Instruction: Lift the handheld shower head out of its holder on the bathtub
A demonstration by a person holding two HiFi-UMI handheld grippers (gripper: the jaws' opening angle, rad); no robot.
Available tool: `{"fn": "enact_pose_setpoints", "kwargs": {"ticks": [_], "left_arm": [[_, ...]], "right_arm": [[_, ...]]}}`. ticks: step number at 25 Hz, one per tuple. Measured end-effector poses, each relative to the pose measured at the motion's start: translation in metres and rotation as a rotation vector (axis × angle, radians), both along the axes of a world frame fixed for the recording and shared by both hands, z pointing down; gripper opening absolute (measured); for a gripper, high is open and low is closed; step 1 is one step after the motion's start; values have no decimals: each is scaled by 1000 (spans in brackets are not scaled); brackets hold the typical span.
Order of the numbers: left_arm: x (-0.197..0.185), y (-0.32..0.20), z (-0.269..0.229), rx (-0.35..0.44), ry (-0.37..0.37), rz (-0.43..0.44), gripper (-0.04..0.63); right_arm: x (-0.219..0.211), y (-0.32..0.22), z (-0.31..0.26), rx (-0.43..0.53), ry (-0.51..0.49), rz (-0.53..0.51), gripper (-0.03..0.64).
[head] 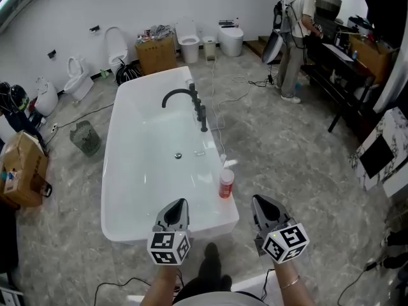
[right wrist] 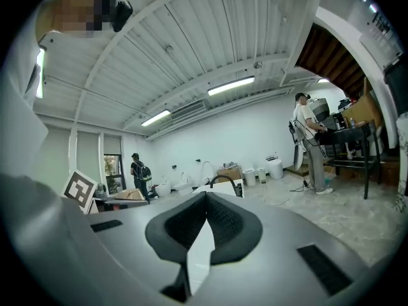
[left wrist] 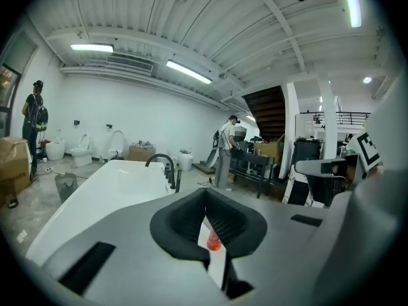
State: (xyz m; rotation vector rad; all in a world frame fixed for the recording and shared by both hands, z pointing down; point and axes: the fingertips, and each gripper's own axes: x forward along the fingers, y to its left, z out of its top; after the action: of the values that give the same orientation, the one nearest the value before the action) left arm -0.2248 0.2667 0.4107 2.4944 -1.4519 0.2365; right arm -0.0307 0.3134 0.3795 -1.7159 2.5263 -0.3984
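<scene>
Far beyond left claw (head: 184, 201), right claw (head: 255, 197): shower head (head: 203, 116) on bathtub (head: 112, 164) rim.

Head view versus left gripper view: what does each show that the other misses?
Only the head view shows the tub's drain and the marker cube on the left gripper. Only the left gripper view shows the ceiling lights and the dark staircase. Both show the white bathtub, its black faucet, the bottle and a person standing at the workbench.
</scene>
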Motion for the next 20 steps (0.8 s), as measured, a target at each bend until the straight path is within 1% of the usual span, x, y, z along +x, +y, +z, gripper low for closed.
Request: {"fn": "enact_pose_setpoints", "kwargs": {"ticks": [5, 10, 14, 20], "left_arm": [[-3, -90, 11, -15, -2, 8, 20], [-5, -167, 13, -17, -8, 16, 20], [-15, -213, 3, -22, -12, 26, 20], [-3, -270, 11, -21, -29, 50, 20]], "right_arm": [[0, -87, 2, -3, 8, -7, 6], [10, -162, 3, -19, 4, 24, 6], [6, -202, -7, -35, -11, 51, 6], [16, -254, 0, -45, -4, 58, 6]]}}
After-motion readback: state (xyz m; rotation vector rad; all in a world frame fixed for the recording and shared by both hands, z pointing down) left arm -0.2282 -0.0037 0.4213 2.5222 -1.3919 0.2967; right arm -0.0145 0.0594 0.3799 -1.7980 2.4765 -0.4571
